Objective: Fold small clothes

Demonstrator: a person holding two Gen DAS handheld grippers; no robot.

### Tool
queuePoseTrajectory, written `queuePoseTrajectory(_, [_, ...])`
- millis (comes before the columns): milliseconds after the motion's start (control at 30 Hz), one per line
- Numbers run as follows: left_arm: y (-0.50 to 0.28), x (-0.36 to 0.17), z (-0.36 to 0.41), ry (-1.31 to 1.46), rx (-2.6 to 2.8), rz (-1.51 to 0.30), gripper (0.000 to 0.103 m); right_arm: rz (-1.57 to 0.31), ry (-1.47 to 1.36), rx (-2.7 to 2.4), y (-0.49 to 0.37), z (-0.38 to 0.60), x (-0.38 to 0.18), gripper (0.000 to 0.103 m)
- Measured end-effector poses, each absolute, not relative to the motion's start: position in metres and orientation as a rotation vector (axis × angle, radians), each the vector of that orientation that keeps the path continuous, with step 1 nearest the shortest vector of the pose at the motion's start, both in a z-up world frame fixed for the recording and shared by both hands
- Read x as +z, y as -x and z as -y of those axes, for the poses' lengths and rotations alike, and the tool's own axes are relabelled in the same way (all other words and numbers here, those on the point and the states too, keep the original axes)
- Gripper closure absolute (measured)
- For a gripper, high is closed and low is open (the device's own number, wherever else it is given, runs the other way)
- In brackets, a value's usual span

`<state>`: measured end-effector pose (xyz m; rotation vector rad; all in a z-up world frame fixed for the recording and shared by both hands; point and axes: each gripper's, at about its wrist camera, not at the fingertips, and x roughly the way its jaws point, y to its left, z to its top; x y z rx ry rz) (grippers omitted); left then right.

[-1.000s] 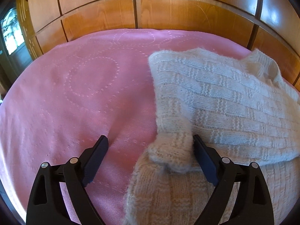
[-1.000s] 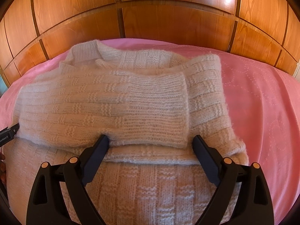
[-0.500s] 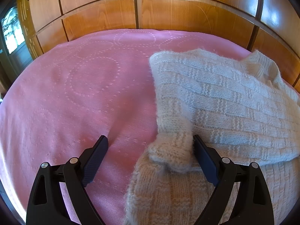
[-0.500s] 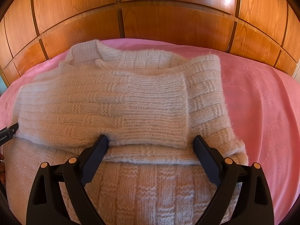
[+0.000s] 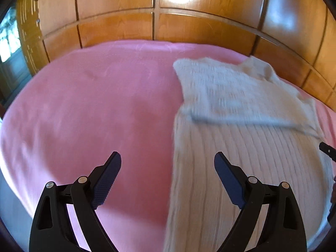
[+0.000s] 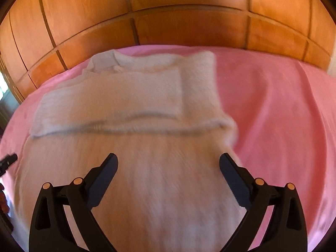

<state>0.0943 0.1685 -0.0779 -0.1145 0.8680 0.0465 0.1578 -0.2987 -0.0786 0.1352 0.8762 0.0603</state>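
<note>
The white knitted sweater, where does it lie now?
The sweater lies flat on the pink bedspread, collar toward the wooden panels. It fills the right wrist view's centre and the right half of the left wrist view.

The left gripper (image 5: 167, 159) has glossy black forked arms, silver round pivot screws and dark blue fingers (image 5: 107, 178) with dotted, textured pads; the right gripper (image 6: 168, 161) is built alike in black, but its round pivot screws look orange
</note>
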Motion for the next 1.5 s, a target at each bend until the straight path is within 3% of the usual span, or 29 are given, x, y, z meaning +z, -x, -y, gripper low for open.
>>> queuePoseTrajectory(167, [-0.044,-0.094,-0.183,0.189,0.002,-0.943,0.024,-0.955,-0.255,0.117,-0.098,0.335,-0.087,0.007])
queuePoseTrajectory(300, [-0.004,-0.103,-0.186,0.251,-0.039,-0.986,0.035,-1.012,-0.302,0.164,-0.046,0.345,-0.095,0.017])
queuePoseTrajectory(467, [0.025,-0.117,-0.176,0.338,-0.127,-1.063,0.05,-1.1,-0.4,0.214,0.005,0.347,-0.107,0.046])
queuePoseTrajectory(533, [0.03,-0.123,-0.165,0.335,-0.175,-1.088,0.05,-1.128,-0.414,0.236,0.013,0.345,-0.115,0.054])
queuePoseTrajectory(600, [0.029,-0.131,-0.156,0.315,-0.181,-1.106,0.065,-1.138,-0.423,0.233,0.015,0.346,-0.12,0.062])
queuePoseTrajectory(633, [0.028,-0.133,-0.154,0.315,-0.186,-1.112,0.071,-1.145,-0.41,0.234,0.014,0.346,-0.12,0.072])
queuePoseTrajectory(667, [0.028,-0.133,-0.153,0.319,-0.207,-1.116,0.087,-1.152,-0.395,0.249,0.014,0.345,-0.118,0.091])
queuePoseTrajectory(767, [0.03,-0.115,-0.149,0.294,-0.274,-1.108,0.093,-1.138,-0.375,0.341,0.014,0.344,-0.098,0.092])
queuePoseTrajectory(1000, [0.01,-0.054,-0.173,0.529,-0.426,-0.934,0.093,-0.935,-0.52,0.447,-0.025,0.355,-0.04,0.093])
queuePoseTrajectory(1333, [-0.119,-0.046,-0.166,0.561,-0.296,-0.883,0.096,-0.938,-0.607,0.289,-0.144,0.372,-0.059,0.092])
queuePoseTrajectory(1400, [-0.14,-0.05,-0.172,0.578,-0.243,-0.898,0.096,-0.938,-0.631,0.284,-0.157,0.376,-0.061,0.084])
queuePoseTrajectory(1433, [-0.152,-0.052,-0.176,0.602,-0.216,-0.899,0.094,-0.934,-0.64,0.279,-0.159,0.378,-0.062,0.07])
queuePoseTrajectory(1467, [-0.154,-0.052,-0.184,0.614,-0.195,-0.891,0.084,-0.923,-0.647,0.277,-0.158,0.383,-0.061,0.054])
queuePoseTrajectory(1500, [-0.158,-0.052,-0.188,0.612,-0.158,-0.879,0.069,-0.898,-0.658,0.276,-0.155,0.389,-0.058,0.048])
